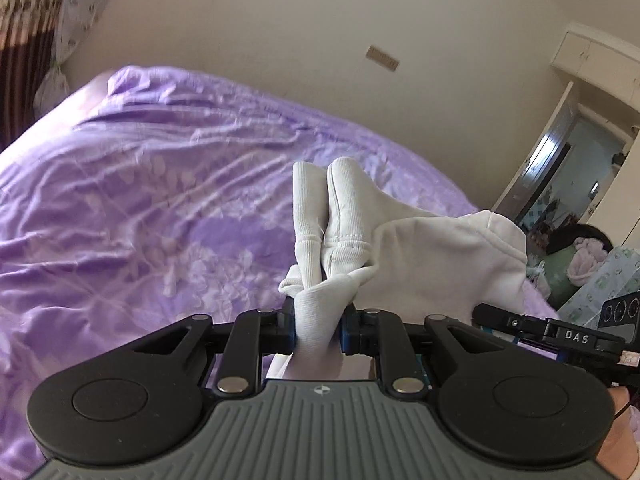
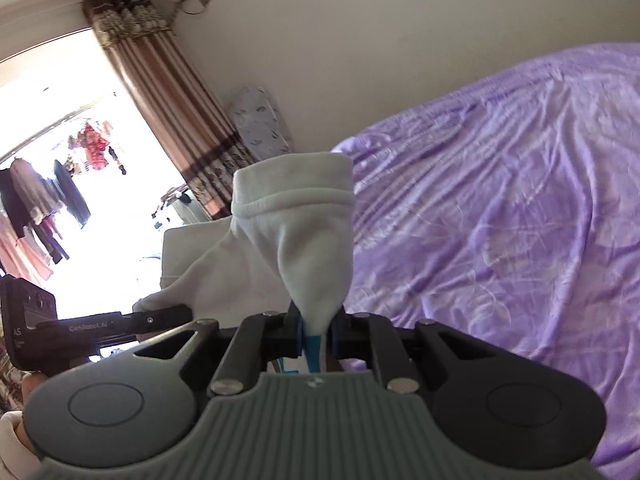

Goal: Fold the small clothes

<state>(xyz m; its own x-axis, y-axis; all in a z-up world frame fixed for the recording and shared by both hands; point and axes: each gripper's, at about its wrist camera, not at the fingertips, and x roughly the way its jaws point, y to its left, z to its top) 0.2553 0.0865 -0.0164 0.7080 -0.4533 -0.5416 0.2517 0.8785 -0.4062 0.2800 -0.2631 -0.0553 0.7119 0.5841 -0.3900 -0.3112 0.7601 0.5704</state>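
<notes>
The white ribbed cotton sock (image 1: 348, 216) was up in the air between both tools, held clear of the purple wrinkled satin-looking bedspread (image 1: 140, 200). The left hand-held gripper (image 1: 319, 330) had its jaws pinched tight on a bunched, twisted bit of the fabric, with the ribbed cuffs sticking up past the tips and a smoother, softer panel draping off to the right. In the right wrist view the same white sock (image 2: 296, 216) showed a rolled hem at the top and narrowed down into a cone that ended right in the right hand-held gripper (image 2: 318, 330), which was clamped on that point too; a bit of blue showed just under the pinch, can't tell what it was.

Room-wise, the bed spread wide and open to the left of the left tool and to the right of the right one, just creases and a faint leaf print. The tight side was between the tools: the other gripper's black finger poked in at the frame edge in each view, close to the hanging cloth.

Further out: a plain cream wall (image 1: 280, 20), a brown striped curtain (image 2: 160, 80) beside a bright window (image 2: 60, 120), and a cream cabinet (image 1: 592, 60) over a doorway.
</notes>
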